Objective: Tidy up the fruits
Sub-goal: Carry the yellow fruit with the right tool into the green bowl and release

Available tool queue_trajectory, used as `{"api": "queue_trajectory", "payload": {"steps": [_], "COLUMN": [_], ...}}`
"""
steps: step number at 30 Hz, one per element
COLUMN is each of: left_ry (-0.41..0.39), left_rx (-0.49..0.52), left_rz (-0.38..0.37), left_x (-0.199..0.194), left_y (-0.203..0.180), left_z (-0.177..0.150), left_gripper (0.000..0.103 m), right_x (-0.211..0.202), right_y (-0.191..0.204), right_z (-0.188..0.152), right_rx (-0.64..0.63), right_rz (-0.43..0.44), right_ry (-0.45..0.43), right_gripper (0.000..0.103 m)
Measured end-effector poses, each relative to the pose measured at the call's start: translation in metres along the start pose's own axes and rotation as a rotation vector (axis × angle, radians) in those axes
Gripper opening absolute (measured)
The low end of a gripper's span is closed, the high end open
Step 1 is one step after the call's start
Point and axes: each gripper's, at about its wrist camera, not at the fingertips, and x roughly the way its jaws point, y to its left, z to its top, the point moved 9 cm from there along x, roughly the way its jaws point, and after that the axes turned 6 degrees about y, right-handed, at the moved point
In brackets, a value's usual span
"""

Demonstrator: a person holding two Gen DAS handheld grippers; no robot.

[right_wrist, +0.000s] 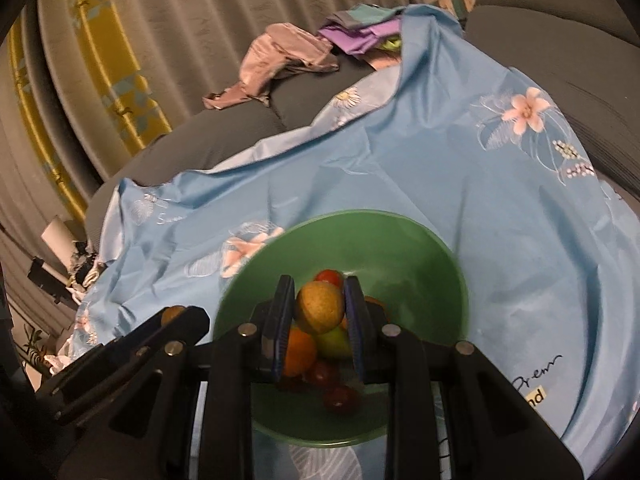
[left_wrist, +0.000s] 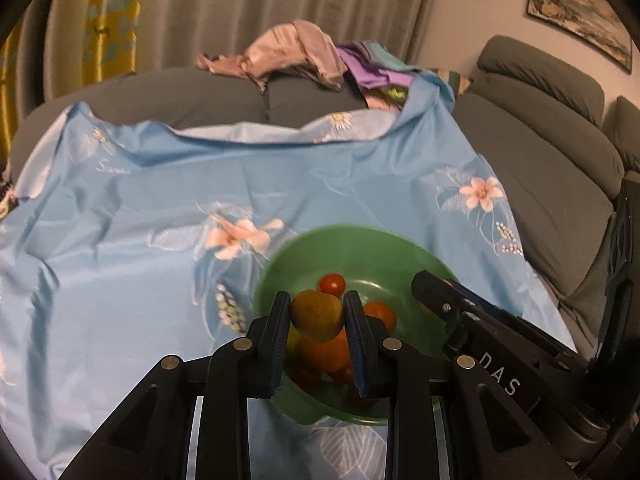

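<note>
Jaws of left gripper (left_wrist: pixel 317 312) clamped on a yellow-green fruit (left_wrist: pixel 316 314), held over green bowl (left_wrist: pixel 360 240). Jaws of right gripper (right_wrist: pixel 320 308) likewise closed on a yellowish fruit (right_wrist: pixel 320 307) above same bowl. Inside bowl: orange fruit (right_wrist: pixel 298 350), red tomatoes (right_wrist: pixel 340 398), possibly a green apple (right_wrist: pixel 334 342), blurred. Bowl resting on blue floral cloth (left_wrist: pixel 120 280) spread over grey sofa (left_wrist: pixel 540 184).
</note>
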Motion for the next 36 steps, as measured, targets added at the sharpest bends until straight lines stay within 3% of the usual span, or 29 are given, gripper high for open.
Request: {"api": "queue_trajectory", "payload": {"steps": [23,29,30,32,35,36], "left_ry": [0.109,0.103,0.098,0.086,0.069,0.060], "left_rx": [-0.014,-0.028,-0.028,-0.025,-0.008,0.005], "left_rz": [0.012,0.011,0.012,0.020,0.044,0.053], "left_x": [0.043,0.045,0.043,0.039,0.029,0.025], "left_y": [-0.004,-0.003,-0.002,-0.002,0.000,0.000], "left_z": [-0.015,-0.017,-0.017,-0.014,-0.009,-0.008], "left_gripper": [0.027,0.027,0.027,0.027,0.030,0.035], "right_x": [0.024,0.027,0.026,0.023,0.015,0.013], "right_y": [-0.031,-0.034,-0.035,-0.037,-0.038,-0.038], "right_z": [-0.009,-0.010,-0.010,-0.009,-0.006,-0.006], "right_rx": [0.029,0.032,0.035,0.041,0.056,0.060], "right_rz": [-0.123,-0.140,-0.149,-0.150,-0.137,-0.135], "right_ry": [0.092,0.106,0.106,0.095,0.068,0.061], "right_gripper": [0.027,0.028,0.030,0.049,0.053,0.054]}}
